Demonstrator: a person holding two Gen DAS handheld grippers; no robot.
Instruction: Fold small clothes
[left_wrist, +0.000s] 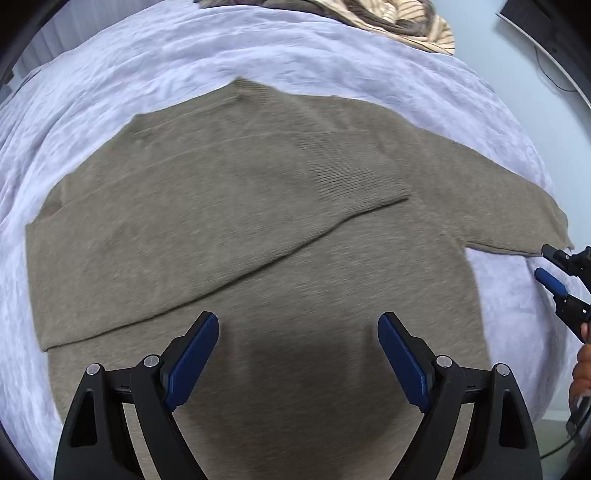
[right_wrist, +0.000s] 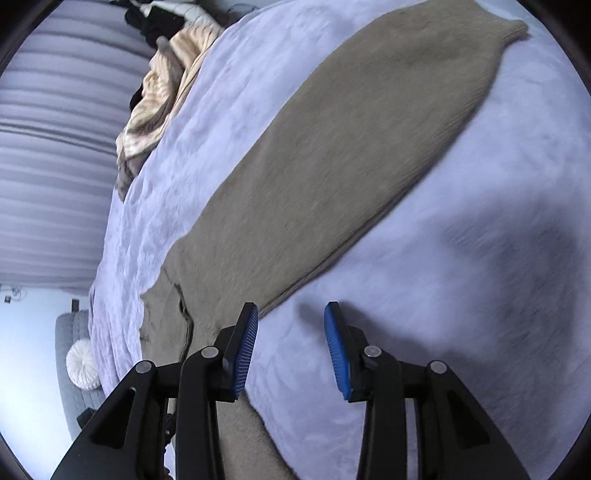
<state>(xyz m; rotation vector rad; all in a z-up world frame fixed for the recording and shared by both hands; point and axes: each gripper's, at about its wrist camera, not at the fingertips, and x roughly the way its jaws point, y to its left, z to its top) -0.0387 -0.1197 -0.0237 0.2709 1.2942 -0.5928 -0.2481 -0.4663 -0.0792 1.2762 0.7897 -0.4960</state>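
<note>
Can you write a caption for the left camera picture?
Open left tongs hover over a brown sweater with one sleeve folded.

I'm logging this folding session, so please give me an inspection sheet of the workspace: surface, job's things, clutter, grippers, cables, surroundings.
Surface: bed with a pale lilac cover, wrinkled.
Job's things: taupe knit sweater lying flat on the cover; one sleeve folded across the body, the other sleeve stretched out straight.
Clutter: striped beige garment bunched at the far edge of the bed, dark clothes beyond it.
Grippers: left gripper open above the sweater body, empty; right gripper open near the outstretched sleeve, nothing between its jaws.
Cables: a dark cable against the wall.
Surroundings: grey seat with a white round cushion; striped wall or curtain behind.
</note>
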